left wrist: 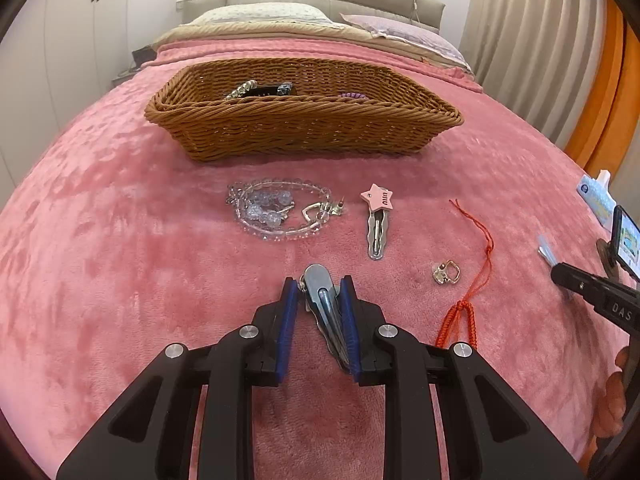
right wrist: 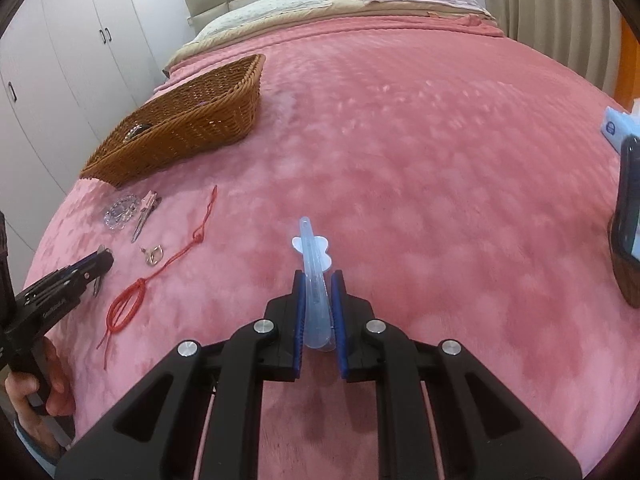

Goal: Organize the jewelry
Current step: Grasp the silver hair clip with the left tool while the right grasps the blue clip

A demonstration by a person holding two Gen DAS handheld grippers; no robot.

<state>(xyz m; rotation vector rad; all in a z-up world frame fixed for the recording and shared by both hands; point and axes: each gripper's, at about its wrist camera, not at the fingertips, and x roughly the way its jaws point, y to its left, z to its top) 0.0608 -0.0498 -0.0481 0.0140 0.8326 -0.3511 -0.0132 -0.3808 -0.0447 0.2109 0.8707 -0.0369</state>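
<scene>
basket far end of blanket | near it: beads, star clip, ring, red cord | left gripper clamps metal clip | right gripper clamps blue clip

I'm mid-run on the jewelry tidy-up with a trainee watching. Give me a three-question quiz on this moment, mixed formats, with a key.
1. True or false: the left tool is shut on a silver metal hair clip.
2. Multiple choice: what does the right tool hold? A) the red cord B) a translucent blue hair clip C) the small gold ring charm
3. Fill in: the pink star hair clip lies on the pink blanket, between the clear bead bracelet and the red ____.

Key: 1 true; 2 B; 3 cord. The wicker basket already holds a few pieces.
</scene>
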